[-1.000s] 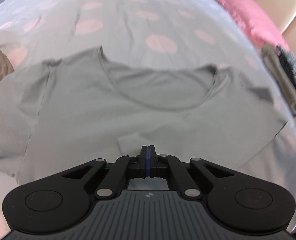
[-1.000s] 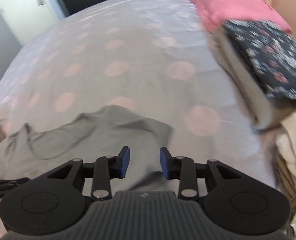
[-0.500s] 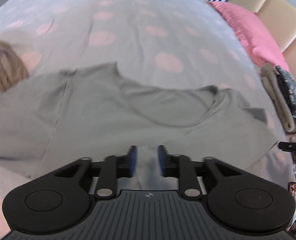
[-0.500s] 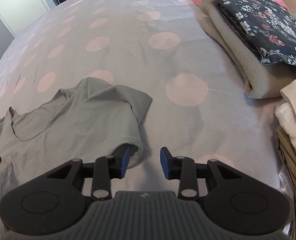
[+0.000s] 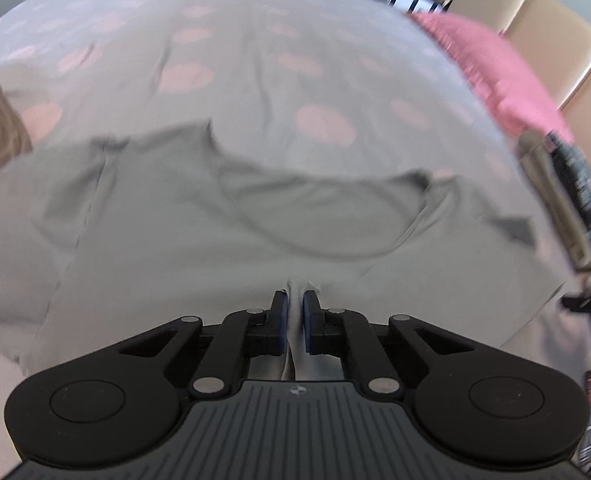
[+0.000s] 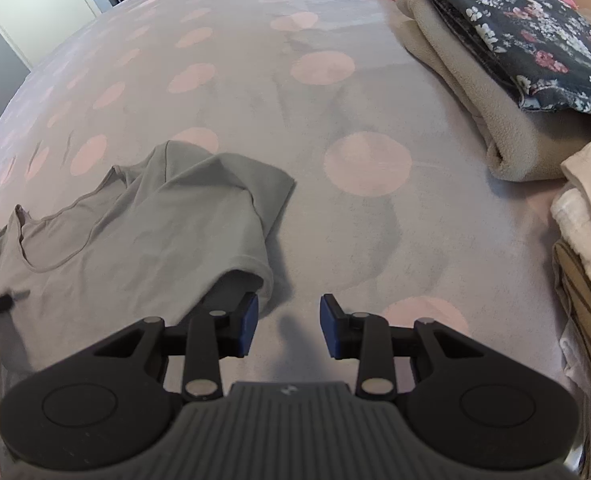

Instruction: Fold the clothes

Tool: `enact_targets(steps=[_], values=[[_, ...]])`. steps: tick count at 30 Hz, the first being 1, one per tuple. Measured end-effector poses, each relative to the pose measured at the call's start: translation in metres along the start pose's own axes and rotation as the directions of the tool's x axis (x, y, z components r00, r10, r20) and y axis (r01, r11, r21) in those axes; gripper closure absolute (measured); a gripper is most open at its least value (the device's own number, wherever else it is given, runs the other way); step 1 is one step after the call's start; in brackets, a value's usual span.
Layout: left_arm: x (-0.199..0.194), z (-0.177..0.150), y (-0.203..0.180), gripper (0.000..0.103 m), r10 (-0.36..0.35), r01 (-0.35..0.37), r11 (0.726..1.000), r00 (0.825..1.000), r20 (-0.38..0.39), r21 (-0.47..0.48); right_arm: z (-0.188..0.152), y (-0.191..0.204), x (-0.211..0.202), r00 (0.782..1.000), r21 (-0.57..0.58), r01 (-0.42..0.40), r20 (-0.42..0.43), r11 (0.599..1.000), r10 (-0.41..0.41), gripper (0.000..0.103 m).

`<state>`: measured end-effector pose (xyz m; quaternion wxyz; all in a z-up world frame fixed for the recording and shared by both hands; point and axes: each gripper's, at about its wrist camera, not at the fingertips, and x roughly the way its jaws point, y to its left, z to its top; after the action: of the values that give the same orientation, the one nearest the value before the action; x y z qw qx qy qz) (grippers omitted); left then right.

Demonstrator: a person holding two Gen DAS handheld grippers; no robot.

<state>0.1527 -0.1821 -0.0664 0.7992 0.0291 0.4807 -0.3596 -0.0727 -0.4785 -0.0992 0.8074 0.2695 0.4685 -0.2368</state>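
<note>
Two tongs, two jobs. My left gripper (image 5: pixel 294 306) is closing on a pinched ridge of the grey T-shirt (image 5: pixel 199 236), low in the centre of its frame, pads already pressing the cloth, I judge to lift it for a fold. My right gripper (image 6: pixel 289 320) stands apart, empty, just beside the sleeve hem (image 6: pixel 255 276) (soft, limp jersey). The shirt lies spread on the dotted bedspread (image 6: pixel 295 120).

Black hand-held gripper (image 6: pixel 288 316) — blue pads, silver rivets.
</note>
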Motion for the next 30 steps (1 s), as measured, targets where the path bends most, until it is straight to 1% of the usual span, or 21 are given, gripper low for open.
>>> enact_targets(steps=[3,5,8,13,15,17,20,21,22,23,24,26,30], values=[[-0.022,0.015,-0.002,0.097,-0.058,0.059,0.998,0.997,0.053,-0.032,-0.006,0.008,0.005,1.0,-0.017,-0.021,-0.002,1.0,0.021,0.066],[-0.033,0.025,-0.005,0.097,-0.085,0.089,0.995,0.993,0.081,-0.042,-0.008,0.012,0.008,0.999,0.003,-0.037,0.0,0.999,0.037,0.066],[-0.046,0.036,-0.009,0.097,-0.122,0.129,0.99,0.986,0.116,-0.051,-0.008,0.017,0.015,1.0,0.036,-0.031,0.002,0.999,0.031,0.066],[-0.064,0.051,-0.013,0.097,-0.169,0.181,0.982,0.971,0.17,-0.06,-0.009,0.025,0.025,0.998,0.083,-0.052,-0.017,0.995,0.054,0.066],[-0.075,0.058,-0.011,0.097,-0.183,0.2,0.978,0.962,0.201,-0.064,-0.009,0.03,0.025,0.997,0.08,-0.072,-0.016,0.994,0.074,0.066],[-0.087,0.064,-0.006,0.097,-0.188,0.209,0.975,0.955,0.227,-0.07,-0.01,0.038,0.026,0.998,0.055,-0.065,-0.012,0.996,0.066,0.066],[-0.1,0.071,0.009,0.097,-0.162,0.192,0.976,0.954,0.251,-0.101,-0.013,0.049,0.028,1.0,-0.002,-0.014,-0.003,1.0,0.014,0.066],[-0.102,0.072,0.016,0.097,-0.149,0.183,0.976,0.955,0.256,-0.116,-0.013,0.05,0.028,1.0,-0.012,-0.008,-0.005,1.0,0.008,0.072],[-0.104,0.072,0.023,0.097,-0.133,0.172,0.976,0.958,0.255,-0.136,-0.013,0.051,0.027,1.0,-0.02,-0.005,-0.008,1.0,0.005,0.081],[-0.105,0.073,0.031,0.097,-0.116,0.16,0.974,0.961,0.253,-0.158,-0.013,0.051,0.027,1.0,-0.028,-0.002,-0.011,1.0,0.002,0.092],[-0.106,0.073,0.037,0.097,-0.103,0.149,0.974,0.963,0.248,-0.173,-0.012,0.052,0.027,1.0,-0.036,0.001,-0.014,0.999,-0.001,0.095],[-0.106,0.072,0.048,0.097,-0.069,0.117,0.974,0.97,0.234,-0.195,-0.012,0.053,0.025,1.0,-0.048,0.009,-0.02,0.999,-0.01,0.096],[-0.099,0.067,0.066,0.097,0.021,0.017,0.979,0.983,0.182,-0.202,-0.013,0.055,0.018,0.999,-0.049,0.017,-0.045,0.999,-0.019,0.097]])
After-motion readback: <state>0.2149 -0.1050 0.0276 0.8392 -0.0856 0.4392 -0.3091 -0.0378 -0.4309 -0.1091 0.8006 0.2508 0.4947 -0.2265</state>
